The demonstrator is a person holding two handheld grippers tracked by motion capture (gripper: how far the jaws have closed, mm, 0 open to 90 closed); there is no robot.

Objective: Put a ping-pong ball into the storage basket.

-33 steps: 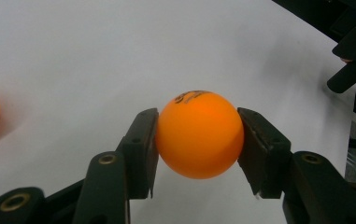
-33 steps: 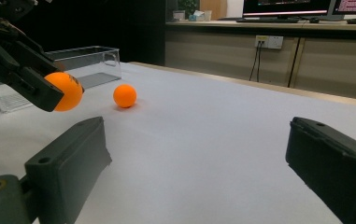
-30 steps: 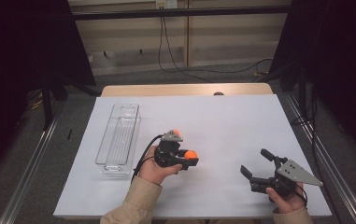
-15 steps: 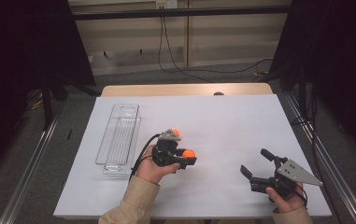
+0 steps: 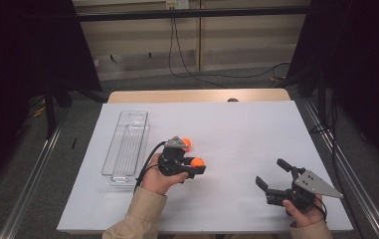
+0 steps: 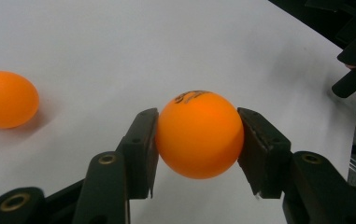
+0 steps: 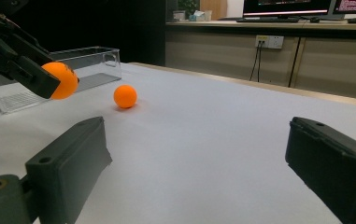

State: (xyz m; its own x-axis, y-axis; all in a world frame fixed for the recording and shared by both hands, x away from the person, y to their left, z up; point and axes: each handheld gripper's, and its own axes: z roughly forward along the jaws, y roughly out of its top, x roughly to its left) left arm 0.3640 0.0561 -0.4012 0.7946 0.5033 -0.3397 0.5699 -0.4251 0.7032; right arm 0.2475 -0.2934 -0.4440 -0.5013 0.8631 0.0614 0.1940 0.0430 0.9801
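Since a second ago our left gripper (image 5: 197, 164) has drifted only slightly toward the lower left of the high view, and the orange ball (image 6: 199, 134) clamped in it has come along; the pinch has not altered, both black pads pressing on the ball's sides in the left gripper view. We read that as the pick being done and the carry barely begun, with the likely destination the clear tray (image 5: 127, 144) lying left of centre in the high view. The second ball (image 5: 186, 143) rests on the white table cover (image 5: 236, 129) just above the gripper in the high view, and at the far left of the left gripper view. Our left hand (image 5: 159, 177) comes up from the bottom centre, forearm angled toward the upper right, the jaws pointing right and roughly level. Our right gripper (image 5: 271, 175) sits at the lower right of the high view, unmoved, its jaws spread wide with nothing between them, aimed toward the upper left.
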